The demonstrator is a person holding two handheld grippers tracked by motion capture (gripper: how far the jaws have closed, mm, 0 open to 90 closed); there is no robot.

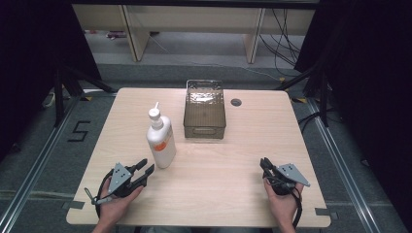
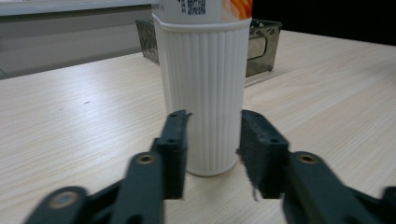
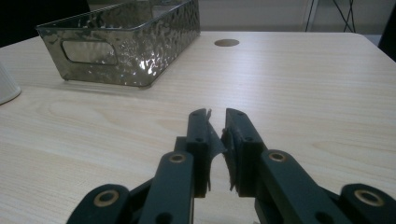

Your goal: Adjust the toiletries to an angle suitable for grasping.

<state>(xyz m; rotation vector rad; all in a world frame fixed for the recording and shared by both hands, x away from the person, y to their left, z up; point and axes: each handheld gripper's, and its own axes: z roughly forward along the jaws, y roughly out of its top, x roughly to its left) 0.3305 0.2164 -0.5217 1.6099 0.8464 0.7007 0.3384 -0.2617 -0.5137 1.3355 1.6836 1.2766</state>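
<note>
A white ribbed bottle (image 1: 161, 141) with an orange label and a nozzle cap stands upright left of the table's middle. My left gripper (image 1: 148, 165) is open at the front left, and its tips point at the bottle's base from just short of it. In the left gripper view the bottle (image 2: 203, 70) rises right ahead of the gripper (image 2: 215, 126), whose jaws stand apart and do not press on it. My right gripper (image 1: 264, 161) rests at the front right, shut with nothing in it. The right gripper view shows the gripper (image 3: 215, 114) with its pads almost together over bare table.
A clear dimpled bin (image 1: 204, 128) with cut-out handles stands at the back middle, right of the bottle, and appears as the bin (image 3: 140, 51) in the right gripper view. A round cable grommet (image 1: 236, 102) sits beside it. Light wood stretches between the two grippers.
</note>
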